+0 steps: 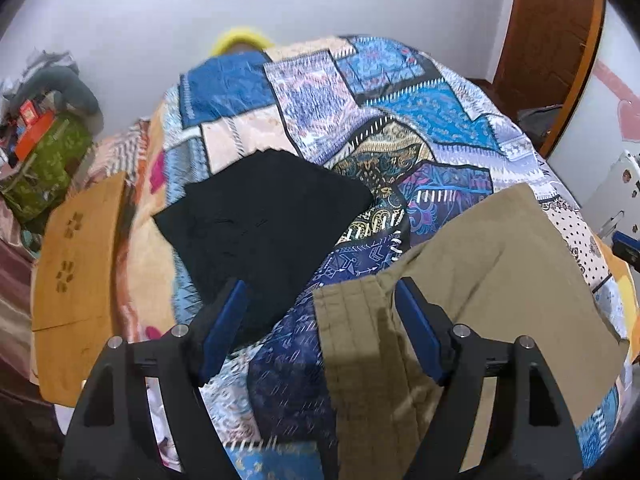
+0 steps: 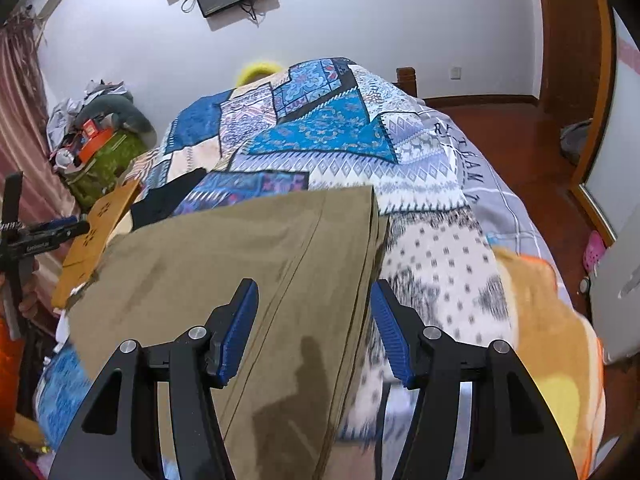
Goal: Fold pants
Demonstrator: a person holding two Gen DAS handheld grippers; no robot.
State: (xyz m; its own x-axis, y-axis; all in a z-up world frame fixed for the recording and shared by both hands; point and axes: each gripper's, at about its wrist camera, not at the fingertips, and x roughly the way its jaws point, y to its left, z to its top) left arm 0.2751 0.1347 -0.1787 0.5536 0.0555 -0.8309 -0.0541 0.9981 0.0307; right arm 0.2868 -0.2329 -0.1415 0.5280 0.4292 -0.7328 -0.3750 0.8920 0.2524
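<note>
Khaki pants [image 1: 480, 280] lie folded flat on the patchwork bed cover [image 1: 400, 120]. In the left wrist view their stitched waistband edge sits between and below my open left gripper [image 1: 320, 292], nearer the right finger. In the right wrist view the pants [image 2: 260, 260] fill the middle, and their right folded edge runs between the fingers of my open right gripper [image 2: 314, 294]. Neither gripper holds cloth. The left gripper also shows at the left edge of the right wrist view [image 2: 40, 236].
A folded black garment [image 1: 260, 216] lies on the bed left of the pants. A tan board with paw prints [image 1: 76, 256] lies at the bed's left edge. Cluttered bags [image 1: 44, 152] stand at left. An orange blanket [image 2: 552, 320] lies right. A wooden door [image 1: 560, 40] stands behind.
</note>
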